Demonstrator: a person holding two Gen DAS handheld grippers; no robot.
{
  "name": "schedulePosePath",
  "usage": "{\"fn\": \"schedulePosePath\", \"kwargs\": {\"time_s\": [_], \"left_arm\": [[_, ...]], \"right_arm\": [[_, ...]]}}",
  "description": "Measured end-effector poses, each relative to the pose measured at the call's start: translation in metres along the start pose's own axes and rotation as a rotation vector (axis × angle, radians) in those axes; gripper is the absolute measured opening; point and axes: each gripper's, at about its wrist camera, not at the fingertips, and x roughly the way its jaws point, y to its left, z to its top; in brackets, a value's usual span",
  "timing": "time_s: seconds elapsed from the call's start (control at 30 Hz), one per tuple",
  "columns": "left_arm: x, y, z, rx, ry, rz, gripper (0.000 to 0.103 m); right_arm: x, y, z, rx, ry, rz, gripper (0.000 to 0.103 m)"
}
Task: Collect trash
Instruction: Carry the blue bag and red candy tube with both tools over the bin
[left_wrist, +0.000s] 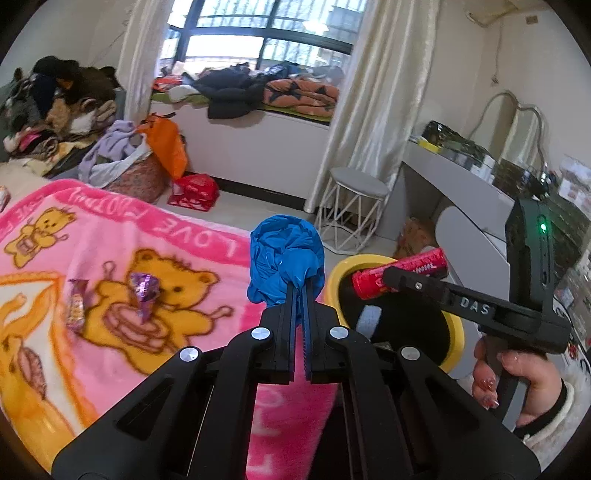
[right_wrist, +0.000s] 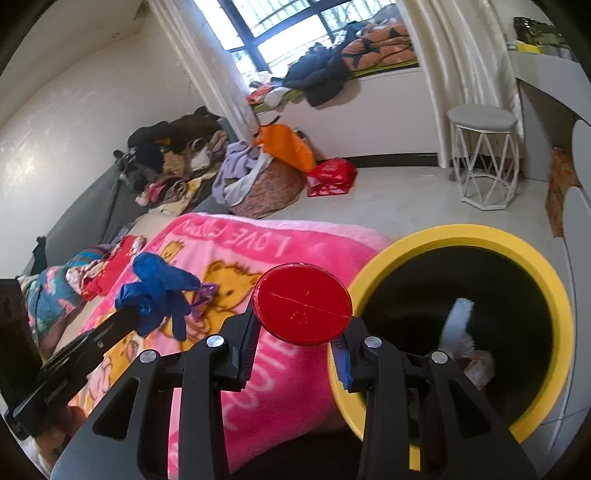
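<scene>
1. My left gripper (left_wrist: 300, 291) has its jaws pinched right together on a crumpled blue plastic bag (left_wrist: 285, 264); the bag bulges out past the fingertips, and a strip of it runs back between the pads.

2. From my right wrist camera the same bag hangs off the left gripper above the pink bear blanket (right_wrist: 258, 362), well to the left of the bin.

3. My right gripper (right_wrist: 301, 338) stands partly open, clamped on a red cylindrical can (right_wrist: 303, 304). I see its round end face-on, with one pad pressed to each side (the right pad shows blue along its edge).

4. From the left wrist camera the can lies roughly level in the right gripper, its far end over the rim of the yellow bin (left_wrist: 338, 275). A hand (left_wrist: 517, 380) with painted nails grips the handle.

5. The yellow bin (right_wrist: 476, 236) stands on the floor just beside the edge of the bed. Its inside is black, and some pale scraps (right_wrist: 458, 328) already lie in it.

6. Still on the blanket are a purple foil wrapper (left_wrist: 144, 293) and, just to its left, a second purple wrapper (left_wrist: 75, 308), both on the bear print.

7. Farther off are a white stool (left_wrist: 349, 212), an orange bag (left_wrist: 166, 146) and a red bag (left_wrist: 194, 190) on the floor.
</scene>
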Motion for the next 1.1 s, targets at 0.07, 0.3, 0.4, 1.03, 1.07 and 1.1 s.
{"fn": "schedulePosePath", "kwargs": {"time_s": [0.07, 0.3, 0.4, 1.03, 1.07, 1.1], "left_arm": [[0.005, -0.009, 0.0, 0.019, 0.006, -0.014, 0.001], [0.018, -0.03, -0.004, 0.074, 0.03, -0.05, 0.001], [0.026, -0.04, -0.006, 0.094, 0.039, -0.065, 0.001], [0.073, -0.083, -0.025, 0.184, 0.147, -0.145, 0.001], [0.074, -0.084, -0.026, 0.186, 0.152, -0.147, 0.001], [0.077, -0.086, -0.027, 0.19, 0.158, -0.151, 0.001]], "right_arm": [[-0.004, -0.009, 0.001, 0.014, -0.01, -0.016, 0.033], [-0.014, -0.037, 0.004, 0.051, -0.04, -0.077, 0.033], [-0.019, -0.05, 0.005, 0.073, -0.054, -0.102, 0.033], [-0.026, -0.111, 0.002, 0.153, -0.063, -0.25, 0.033], [-0.026, -0.113, 0.001, 0.157, -0.062, -0.253, 0.033], [-0.025, -0.116, 0.001, 0.16, -0.06, -0.256, 0.033]]}}
